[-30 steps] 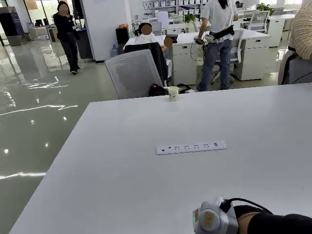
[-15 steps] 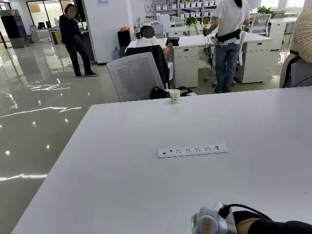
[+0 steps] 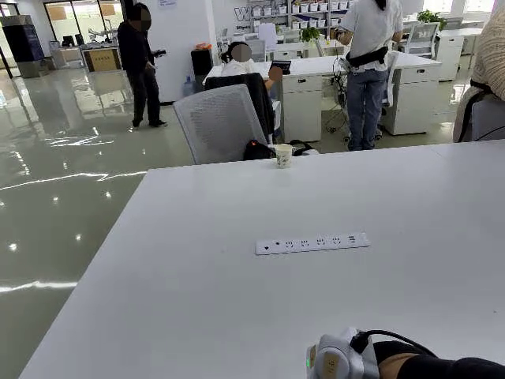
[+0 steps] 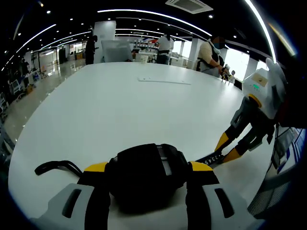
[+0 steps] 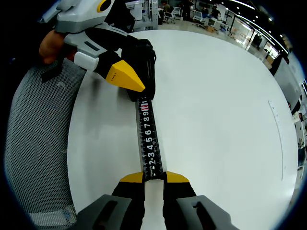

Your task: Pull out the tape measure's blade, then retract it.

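Two grippers shared the work: my left gripper [image 4: 148, 168] was clamped around the tape measure [image 4: 144, 179] at the white table's [image 4: 144, 105] near edge, and my right gripper [image 5: 153, 178] pinched the blade [image 5: 147, 139] tip. I judged the blade thin, springy and slippery, best held at its end.

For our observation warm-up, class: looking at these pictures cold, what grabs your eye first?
The numbered blade stretches over the white table, pinched at its end by the right gripper. At its other end the left gripper clamps the black tape measure case. Farther off on the table sit a power strip and, near the far edge, a paper cup.
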`<state>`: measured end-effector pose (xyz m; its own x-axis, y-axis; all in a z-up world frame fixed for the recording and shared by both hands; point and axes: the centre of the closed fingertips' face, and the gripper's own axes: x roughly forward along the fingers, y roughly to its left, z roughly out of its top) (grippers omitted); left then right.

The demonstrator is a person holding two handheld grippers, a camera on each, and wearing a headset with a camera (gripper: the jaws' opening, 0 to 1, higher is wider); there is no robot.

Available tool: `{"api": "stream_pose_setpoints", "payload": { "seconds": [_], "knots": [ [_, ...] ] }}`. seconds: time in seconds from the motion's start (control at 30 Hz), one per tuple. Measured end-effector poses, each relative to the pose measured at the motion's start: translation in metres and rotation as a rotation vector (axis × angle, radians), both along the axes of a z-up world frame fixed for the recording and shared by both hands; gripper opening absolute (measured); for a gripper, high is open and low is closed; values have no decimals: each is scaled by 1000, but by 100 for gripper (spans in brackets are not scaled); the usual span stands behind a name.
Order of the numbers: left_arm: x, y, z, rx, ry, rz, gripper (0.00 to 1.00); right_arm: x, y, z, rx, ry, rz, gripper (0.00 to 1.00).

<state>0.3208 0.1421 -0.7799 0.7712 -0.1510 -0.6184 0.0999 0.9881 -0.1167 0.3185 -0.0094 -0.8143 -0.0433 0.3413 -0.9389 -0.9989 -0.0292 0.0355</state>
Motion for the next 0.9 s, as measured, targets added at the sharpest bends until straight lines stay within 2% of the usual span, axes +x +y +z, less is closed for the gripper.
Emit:
{"api": "stream_pose_setpoints", "payload": {
  "seconds": [0.9],
  "knots": [
    [0, 2, 0, -5, 0, 2, 59, -2, 9, 0, -7, 5, 13, 10]
  ]
}}
